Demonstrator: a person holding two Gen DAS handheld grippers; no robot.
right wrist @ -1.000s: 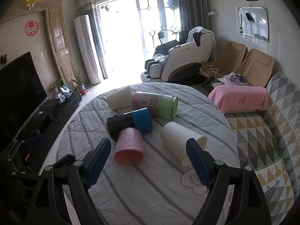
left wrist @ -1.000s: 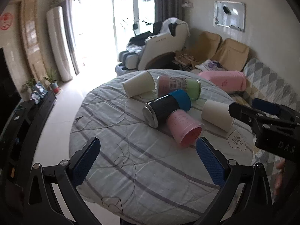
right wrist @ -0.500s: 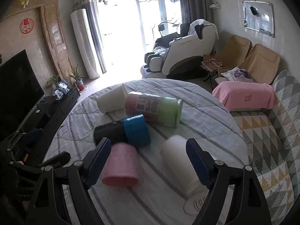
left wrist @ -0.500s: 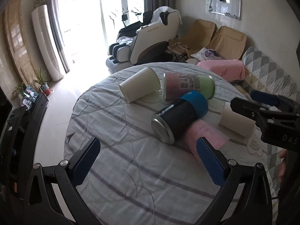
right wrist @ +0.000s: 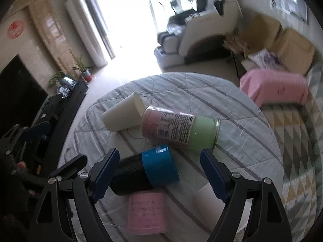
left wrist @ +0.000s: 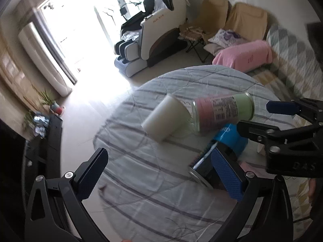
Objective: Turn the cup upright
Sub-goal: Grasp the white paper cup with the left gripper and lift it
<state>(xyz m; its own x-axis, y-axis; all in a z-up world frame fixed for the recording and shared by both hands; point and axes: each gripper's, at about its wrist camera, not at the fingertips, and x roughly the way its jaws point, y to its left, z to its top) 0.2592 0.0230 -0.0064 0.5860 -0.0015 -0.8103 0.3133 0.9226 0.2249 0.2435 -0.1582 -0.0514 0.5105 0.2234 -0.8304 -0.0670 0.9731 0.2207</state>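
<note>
Several cups lie on their sides on a round table with a striped grey cloth (right wrist: 232, 100). A black cup with a blue band (right wrist: 149, 169) lies between my right gripper's fingers. A pink cup (right wrist: 147, 213) lies just below it. A pink-and-green labelled cup (right wrist: 179, 130) and a white cup (right wrist: 123, 117) lie farther back. My right gripper (right wrist: 159, 173) is open over the black-and-blue cup. My left gripper (left wrist: 159, 173) is open to the left, with the black-and-blue cup (left wrist: 222, 151) behind its right finger. The white cup (left wrist: 165, 119) and the labelled cup (left wrist: 222, 111) lie ahead of it.
Another white cup (right wrist: 203, 199) lies at the right gripper's right finger, partly hidden. A sofa with a patterned cover (right wrist: 298, 141) and a pink cushion (right wrist: 274, 88) stand right of the table. A massage chair (left wrist: 159, 34) stands behind. A dark TV cabinet (right wrist: 50, 109) is on the left.
Both grippers have moved forward and lower over the table. The right gripper now straddles the black-and-blue cup. The left gripper has swung left. The cups have not moved.
</note>
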